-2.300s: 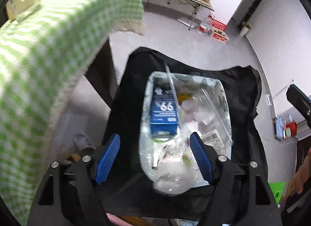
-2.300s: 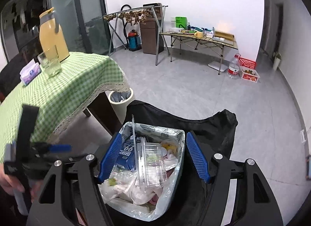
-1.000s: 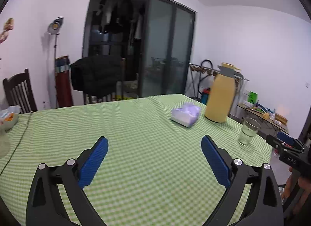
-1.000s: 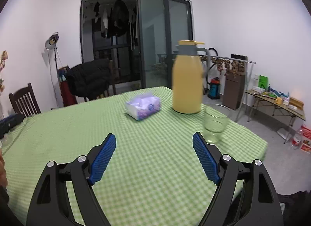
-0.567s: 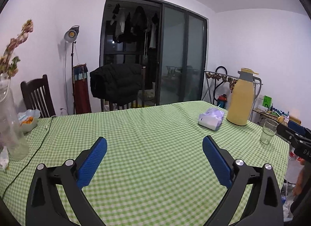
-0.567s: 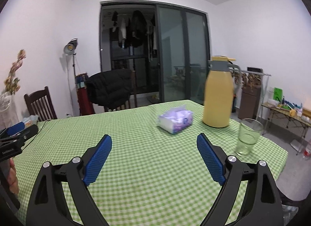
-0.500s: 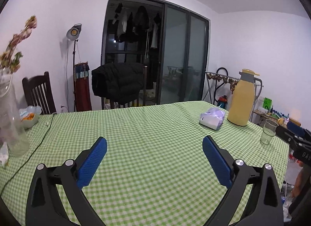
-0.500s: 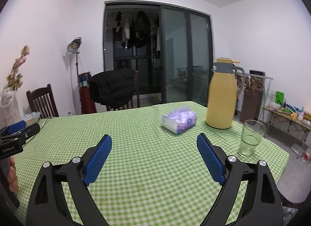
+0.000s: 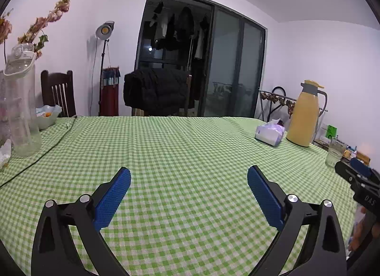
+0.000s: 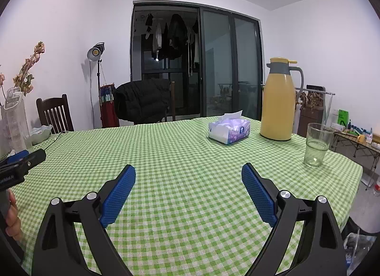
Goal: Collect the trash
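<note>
Both grippers hover over a table with a green checked cloth (image 9: 190, 143), and no trash lies between their fingers. My left gripper (image 9: 188, 171) is open and empty. My right gripper (image 10: 188, 168) is open and empty too. A crumpled white scrap (image 9: 4, 155) lies at the table's far left edge. Behind a clear bottle sits a pale bowl (image 9: 47, 115) with orange bits in it. A clear bag with trash (image 10: 358, 240) shows below the table's right edge. Each gripper appears at the edge of the other's view, held by a hand.
A purple tissue box (image 10: 229, 131), a yellow thermos jug (image 10: 277, 100) and a drinking glass (image 10: 317, 144) stand at the right end. A tall clear bottle (image 9: 20, 107) and a black cable (image 9: 35, 157) are on the left. Chairs stand behind the table.
Both grippers rose from over the trash bag on the floor to face the tabletop. In the last half second the views panned slightly left; both stay open.
</note>
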Demonstrator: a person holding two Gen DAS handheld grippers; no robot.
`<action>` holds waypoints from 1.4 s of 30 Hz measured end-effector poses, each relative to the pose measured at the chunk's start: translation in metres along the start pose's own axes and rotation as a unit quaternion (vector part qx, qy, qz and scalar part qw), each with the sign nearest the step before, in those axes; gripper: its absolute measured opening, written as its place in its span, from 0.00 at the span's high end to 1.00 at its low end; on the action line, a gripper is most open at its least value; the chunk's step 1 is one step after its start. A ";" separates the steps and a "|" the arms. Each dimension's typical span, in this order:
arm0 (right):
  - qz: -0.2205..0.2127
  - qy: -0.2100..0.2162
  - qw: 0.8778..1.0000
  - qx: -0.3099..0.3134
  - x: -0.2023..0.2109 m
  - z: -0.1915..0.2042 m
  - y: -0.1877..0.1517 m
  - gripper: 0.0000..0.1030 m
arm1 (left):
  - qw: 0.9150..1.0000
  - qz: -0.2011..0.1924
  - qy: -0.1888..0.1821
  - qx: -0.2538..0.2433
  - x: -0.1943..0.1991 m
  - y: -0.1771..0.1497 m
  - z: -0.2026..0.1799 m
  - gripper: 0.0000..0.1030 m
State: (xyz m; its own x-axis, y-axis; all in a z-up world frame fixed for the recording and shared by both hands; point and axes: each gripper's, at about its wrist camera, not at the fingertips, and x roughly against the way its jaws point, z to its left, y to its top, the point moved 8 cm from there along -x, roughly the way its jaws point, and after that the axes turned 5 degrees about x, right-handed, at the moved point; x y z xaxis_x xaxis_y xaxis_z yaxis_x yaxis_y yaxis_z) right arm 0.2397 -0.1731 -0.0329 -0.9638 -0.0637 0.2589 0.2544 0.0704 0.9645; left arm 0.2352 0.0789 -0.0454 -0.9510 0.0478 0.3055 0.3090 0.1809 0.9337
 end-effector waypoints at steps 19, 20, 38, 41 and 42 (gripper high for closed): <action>-0.012 0.002 1.000 0.008 0.018 -0.003 0.015 0.15 | 0.999 0.004 0.025 -0.029 -0.004 -0.003 -0.002 0.07; -0.016 0.002 1.000 0.005 0.020 -0.004 0.017 0.15 | 0.999 0.004 0.026 -0.028 -0.005 -0.002 -0.001 0.07; -0.023 0.000 1.000 0.005 0.030 -0.008 0.019 0.15 | 0.999 0.001 0.033 -0.027 -0.005 0.001 0.001 0.07; -0.029 0.001 1.000 0.005 0.036 -0.010 0.027 0.15 | 0.999 0.000 0.033 -0.028 -0.005 0.001 0.001 0.07; -0.030 0.001 1.000 0.005 0.036 -0.011 0.027 0.15 | 0.999 0.000 0.033 -0.028 -0.004 0.001 0.001 0.07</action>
State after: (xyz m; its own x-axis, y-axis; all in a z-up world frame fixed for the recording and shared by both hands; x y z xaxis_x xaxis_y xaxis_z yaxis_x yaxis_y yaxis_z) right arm 0.2129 -0.1841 0.0027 -0.9772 -0.0700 0.2002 0.1949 0.0760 0.9779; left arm 0.2398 0.0799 -0.0461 -0.9486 -0.0168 0.3161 0.3116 0.1265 0.9417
